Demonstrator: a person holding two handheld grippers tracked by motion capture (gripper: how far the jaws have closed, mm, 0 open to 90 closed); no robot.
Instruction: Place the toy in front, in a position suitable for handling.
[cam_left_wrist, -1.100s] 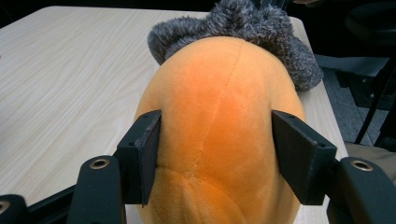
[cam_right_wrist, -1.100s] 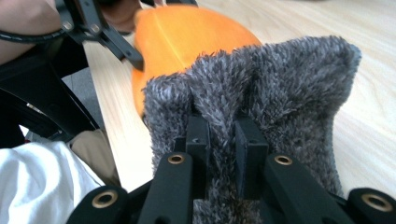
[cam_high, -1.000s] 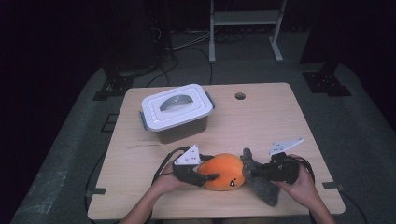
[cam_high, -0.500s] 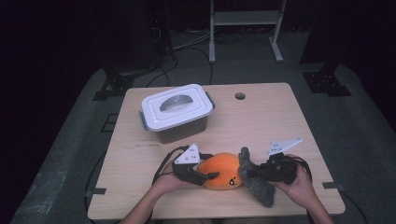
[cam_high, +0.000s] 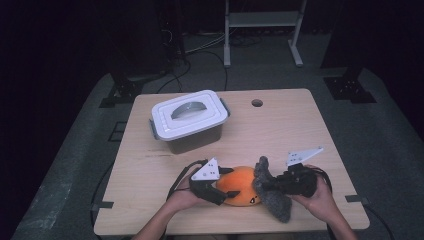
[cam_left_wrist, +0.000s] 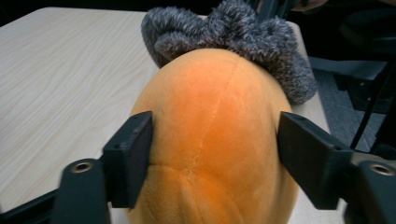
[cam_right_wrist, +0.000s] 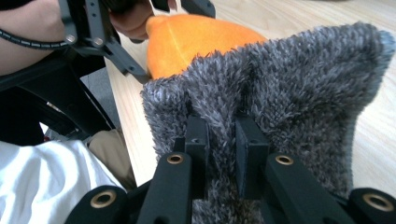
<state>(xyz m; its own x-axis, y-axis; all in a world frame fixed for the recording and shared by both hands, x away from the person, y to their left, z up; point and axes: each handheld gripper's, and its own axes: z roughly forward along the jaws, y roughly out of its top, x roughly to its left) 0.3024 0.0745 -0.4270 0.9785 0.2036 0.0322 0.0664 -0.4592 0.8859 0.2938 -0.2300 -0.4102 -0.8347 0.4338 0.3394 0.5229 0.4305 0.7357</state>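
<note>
An orange plush toy (cam_high: 240, 185) lies on the wooden table (cam_high: 280, 130) near its front edge. My left gripper (cam_high: 227, 187) straddles its left end. In the left gripper view the pads (cam_left_wrist: 135, 140) still touch both sides of the plush (cam_left_wrist: 210, 84), and the jaws have just been opening with it between them. A grey fuzzy cloth (cam_high: 272, 197) sits against the plush's right end. My right gripper (cam_high: 267, 186) is shut on that cloth (cam_right_wrist: 289, 79), with a fold pinched between its jaws (cam_right_wrist: 222, 130). The plush (cam_right_wrist: 196, 37) shows beyond the cloth.
A white lidded plastic box (cam_high: 189, 120) with grey latches stands at the table's back left. A round cable hole (cam_high: 257, 103) is near the back edge. A dark floor with stands and cables surrounds the table.
The grey cloth has shifted slightly left against the plush's end with my right gripper. My left gripper stays around the plush, jaws a little wider.
</note>
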